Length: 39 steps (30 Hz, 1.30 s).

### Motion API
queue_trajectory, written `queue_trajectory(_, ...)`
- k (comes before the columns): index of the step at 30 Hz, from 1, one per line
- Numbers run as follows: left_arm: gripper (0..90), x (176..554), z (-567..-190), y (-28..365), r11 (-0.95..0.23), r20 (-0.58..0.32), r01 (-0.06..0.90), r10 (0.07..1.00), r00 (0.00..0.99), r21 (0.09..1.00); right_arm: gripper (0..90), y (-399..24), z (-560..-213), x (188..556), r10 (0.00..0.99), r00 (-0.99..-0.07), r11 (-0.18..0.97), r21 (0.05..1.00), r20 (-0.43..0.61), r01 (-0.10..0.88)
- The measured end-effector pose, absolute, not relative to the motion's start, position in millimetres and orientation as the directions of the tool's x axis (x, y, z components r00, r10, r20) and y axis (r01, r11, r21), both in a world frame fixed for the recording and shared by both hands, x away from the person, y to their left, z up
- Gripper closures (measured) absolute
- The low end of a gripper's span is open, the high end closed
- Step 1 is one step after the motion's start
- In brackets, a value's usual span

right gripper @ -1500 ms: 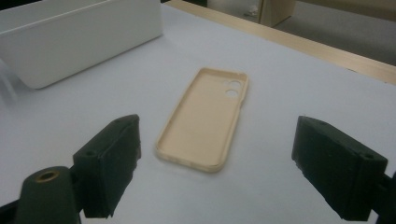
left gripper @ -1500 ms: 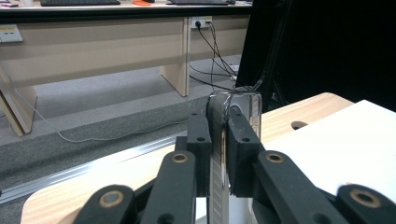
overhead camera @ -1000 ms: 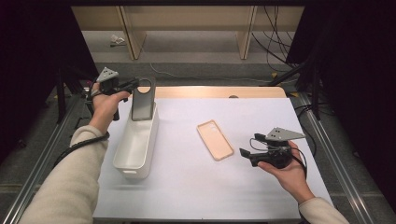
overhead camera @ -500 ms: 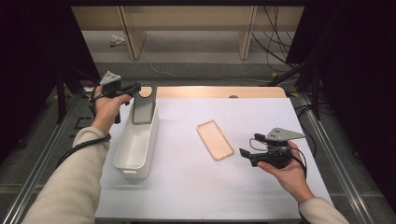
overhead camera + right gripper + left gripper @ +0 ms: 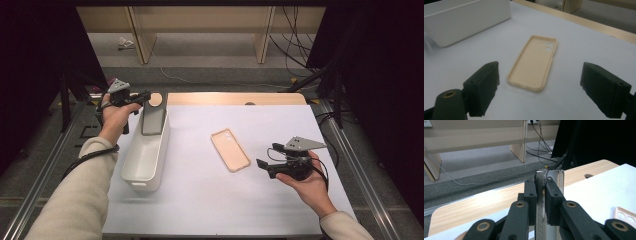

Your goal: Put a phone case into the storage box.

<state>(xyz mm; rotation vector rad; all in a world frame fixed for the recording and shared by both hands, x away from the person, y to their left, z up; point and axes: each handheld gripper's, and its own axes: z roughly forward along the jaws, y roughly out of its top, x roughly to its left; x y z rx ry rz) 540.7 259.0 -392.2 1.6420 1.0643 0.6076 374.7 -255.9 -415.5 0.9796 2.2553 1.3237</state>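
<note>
My left gripper (image 5: 145, 97) is shut on a grey, shiny phone (image 5: 153, 117) and holds it upright by its upper part. The phone's lower end hangs in the far end of a long white bin (image 5: 141, 185). In the left gripper view the phone (image 5: 552, 176) stands edge-on between the two black jaws of that gripper (image 5: 540, 190). A tan phone case (image 5: 230, 149) lies hollow side up on the white mat in the middle. To its right, my right gripper (image 5: 261, 165) is held open just above the mat. The right gripper view has the case (image 5: 534, 63) ahead of this gripper (image 5: 544, 92), its jaws spread wide, and nothing is between them.
The white bin (image 5: 466, 20) lies lengthwise along the mat's left side. A strip of wooden tabletop (image 5: 235, 98) borders the mat at the back. Metal rails run along both sides of the table. Cables and wooden legs stand on the floor beyond.
The left hand has lowered the phone slightly into the far end of the bin. The right hand and the case have not moved.
</note>
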Motion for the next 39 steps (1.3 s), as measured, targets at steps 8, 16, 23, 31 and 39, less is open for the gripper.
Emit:
queue_trajectory(8,80.6,541.9,-394.6,260.8,-0.057,-0.125,0.352,0.872,0.473,0.934,16.4,-256.0,-416.0,375.1,0.711,-0.701,0.325,0.862,0.047,0.388)
queue_trajectory(16,79.6,543.1,-396.2,261.9,-0.076,-0.109,0.359,0.877,0.468,0.930,16.5,-256.4,-416.4,375.6,0.709,-0.703,0.327,0.861,0.050,0.391)
queue_trajectory(23,78.7,543.8,-397.3,262.7,-0.099,-0.089,0.364,0.881,0.465,0.926,16.5,-256.1,-416.5,375.7,0.709,-0.703,0.327,0.860,0.051,0.392)
queue_trajectory(31,77.0,545.0,-399.3,262.8,-0.125,-0.064,0.371,0.887,0.458,0.920,16.4,-256.1,-417.0,376.1,0.710,-0.702,0.323,0.859,0.057,0.396)
queue_trajectory(39,75.2,545.7,-403.3,264.8,-0.148,-0.045,0.383,0.890,0.453,0.912,16.4,-256.2,-417.2,376.4,0.711,-0.701,0.321,0.860,0.059,0.397)
